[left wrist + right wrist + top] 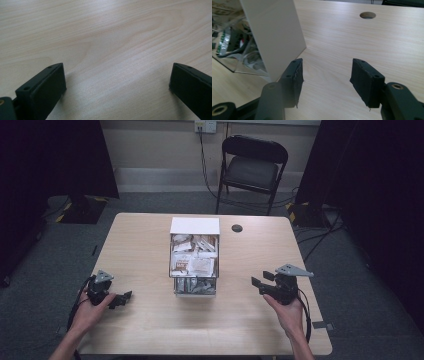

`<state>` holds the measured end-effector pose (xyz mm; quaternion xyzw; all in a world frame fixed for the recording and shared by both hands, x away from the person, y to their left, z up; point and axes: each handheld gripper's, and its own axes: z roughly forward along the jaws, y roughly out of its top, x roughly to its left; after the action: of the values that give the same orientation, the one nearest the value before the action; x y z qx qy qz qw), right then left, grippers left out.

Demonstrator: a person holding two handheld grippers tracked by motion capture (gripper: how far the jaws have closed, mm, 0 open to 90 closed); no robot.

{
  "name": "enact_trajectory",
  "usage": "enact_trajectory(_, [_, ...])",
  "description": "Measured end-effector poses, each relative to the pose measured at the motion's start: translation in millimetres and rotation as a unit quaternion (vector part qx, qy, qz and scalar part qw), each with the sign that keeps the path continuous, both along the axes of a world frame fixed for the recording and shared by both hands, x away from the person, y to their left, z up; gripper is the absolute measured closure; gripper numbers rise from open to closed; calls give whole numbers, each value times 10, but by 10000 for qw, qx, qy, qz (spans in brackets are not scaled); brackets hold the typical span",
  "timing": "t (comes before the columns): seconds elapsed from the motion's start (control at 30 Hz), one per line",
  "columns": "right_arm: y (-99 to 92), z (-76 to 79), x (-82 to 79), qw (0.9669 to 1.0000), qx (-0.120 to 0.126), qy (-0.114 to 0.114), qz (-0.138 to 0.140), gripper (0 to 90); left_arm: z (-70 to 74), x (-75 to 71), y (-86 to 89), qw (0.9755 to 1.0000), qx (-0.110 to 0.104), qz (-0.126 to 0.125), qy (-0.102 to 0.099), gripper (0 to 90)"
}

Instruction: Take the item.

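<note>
**Two hand-held grippers flanking a packet box**

Centre of the high view: a clear box (195, 262) with a white wall, packed with sachets (194, 257), on the wooden table (150, 320). Lower left: left gripper (127, 296), jaws spread wide over bare wood. Lower right: right gripper (259, 284), jaws partly spread, nothing between them, near the box but apart from it. A cable hole (237, 228) lies right of the box's far end.
</note>
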<state>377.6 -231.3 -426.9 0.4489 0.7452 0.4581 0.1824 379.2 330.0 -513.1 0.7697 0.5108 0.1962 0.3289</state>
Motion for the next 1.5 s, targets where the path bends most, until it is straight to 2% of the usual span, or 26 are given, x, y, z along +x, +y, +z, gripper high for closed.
enact_trajectory(0.2, [58,126,-41,9997,108,-159,155,437,-1,0,-1,10000,1,5,-5,2])
enact_trajectory(0.43, [82,180,-51,9997,57,-104,224,452,-1,0,-1,10000,-2,4,-3,2])
enact_trajectory(0.77, [154,341,-101,9986,168,-236,452,475,-1,0,0,10000,-2,3,-3,2])
enact_trajectory(0.8, [173,374,-107,9981,255,-254,503,478,-1,0,-1,10000,-1,5,-5,2])
enact_trajectory(1.03, [228,489,-146,9962,442,-361,652,492,-1,0,-1,10000,-2,3,-3,2])
enact_trajectory(1.07, [241,536,-164,9949,567,-425,716,489,0,0,0,10000,-1,0,1,2])
enact_trajectory(1.17, [259,575,-175,9944,552,-464,771,487,-1,0,0,10000,-1,3,-3,2])
enact_trajectory(1.5, [329,781,-214,9911,738,-462,1004,497,1,0,1,10000,0,-7,8,2])
